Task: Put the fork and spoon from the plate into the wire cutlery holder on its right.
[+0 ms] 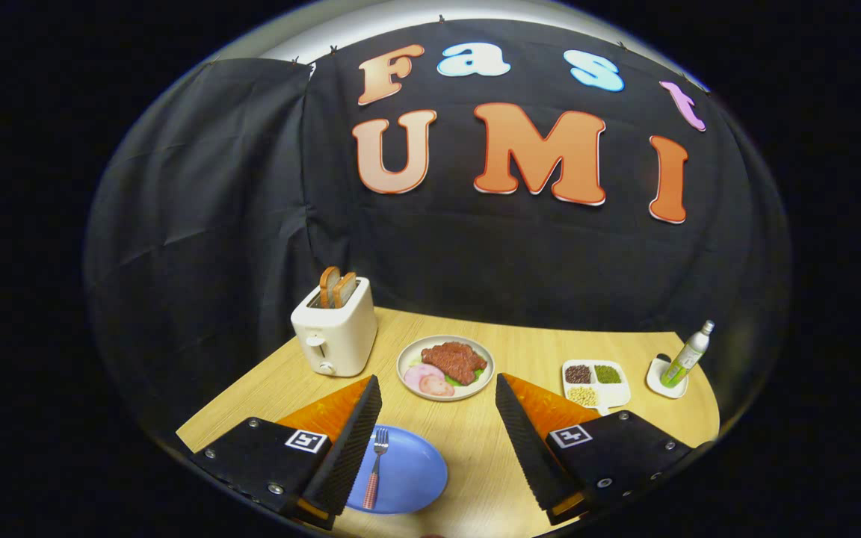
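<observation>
Wooden table (475, 441) in a black-draped booth. Gripper (438, 441) spread wide, empty, above the near edge. Fork (375, 467) lies on the blue plate (415, 478), beside the left finger; spoon and wire holder not made out. Fork looks light, rigid, slick; grip the ribbed handle crosswise. Beyond: food plate (409, 357), toaster (335, 332).

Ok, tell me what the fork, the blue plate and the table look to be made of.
Fork: shiny metal-looking tines, handle apparently patterned plastic. Blue plate: likely plastic or melamine, smooth with a soft sheen. Table: light wood or wood-look laminate, with visible grain lines. The claw is open, with the fork just inside its left finger.
</observation>
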`<state>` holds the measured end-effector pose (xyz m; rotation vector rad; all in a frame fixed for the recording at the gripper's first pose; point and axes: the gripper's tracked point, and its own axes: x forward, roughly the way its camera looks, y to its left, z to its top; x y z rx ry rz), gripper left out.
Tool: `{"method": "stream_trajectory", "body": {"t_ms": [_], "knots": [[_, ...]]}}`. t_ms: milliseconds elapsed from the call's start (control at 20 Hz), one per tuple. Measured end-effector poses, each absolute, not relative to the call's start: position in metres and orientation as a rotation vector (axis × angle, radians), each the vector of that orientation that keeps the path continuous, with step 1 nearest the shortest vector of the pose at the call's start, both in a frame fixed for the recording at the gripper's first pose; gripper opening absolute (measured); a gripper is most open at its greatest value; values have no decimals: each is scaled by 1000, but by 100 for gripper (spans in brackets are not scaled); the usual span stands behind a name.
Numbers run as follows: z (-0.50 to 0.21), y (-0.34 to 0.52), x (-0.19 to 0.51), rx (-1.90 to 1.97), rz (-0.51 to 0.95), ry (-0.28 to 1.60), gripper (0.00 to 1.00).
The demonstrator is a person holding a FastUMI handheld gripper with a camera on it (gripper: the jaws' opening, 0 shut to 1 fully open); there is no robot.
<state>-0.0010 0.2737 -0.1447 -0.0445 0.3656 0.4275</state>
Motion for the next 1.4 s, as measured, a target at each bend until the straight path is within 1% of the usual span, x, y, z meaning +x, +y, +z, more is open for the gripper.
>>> {"method": "stream_trajectory", "body": {"t_ms": [400,600,700,750,800,850,900,950,1000,1050,1100,1150,1200,1250,1300,1400], "knots": [[-265,317,-43,-93,531,672,92],[-314,326,-58,-159,543,758,88],[-331,329,-62,-185,540,787,84],[-337,331,-64,-192,536,795,80],[-343,333,-66,-199,534,803,78],[-348,334,-68,-205,529,810,72],[-353,334,-69,-210,525,820,69],[-357,335,-71,-211,518,831,63],[-361,336,-73,-209,513,842,59],[-365,336,-73,-211,507,851,51],[-368,335,-75,-215,498,860,46],[-369,334,-74,-223,485,859,35],[-368,334,-72,-222,476,851,28],[-369,335,-72,-213,467,854,19],[-369,335,-73,-205,460,858,15],[-368,336,-72,-189,455,861,14]]}}
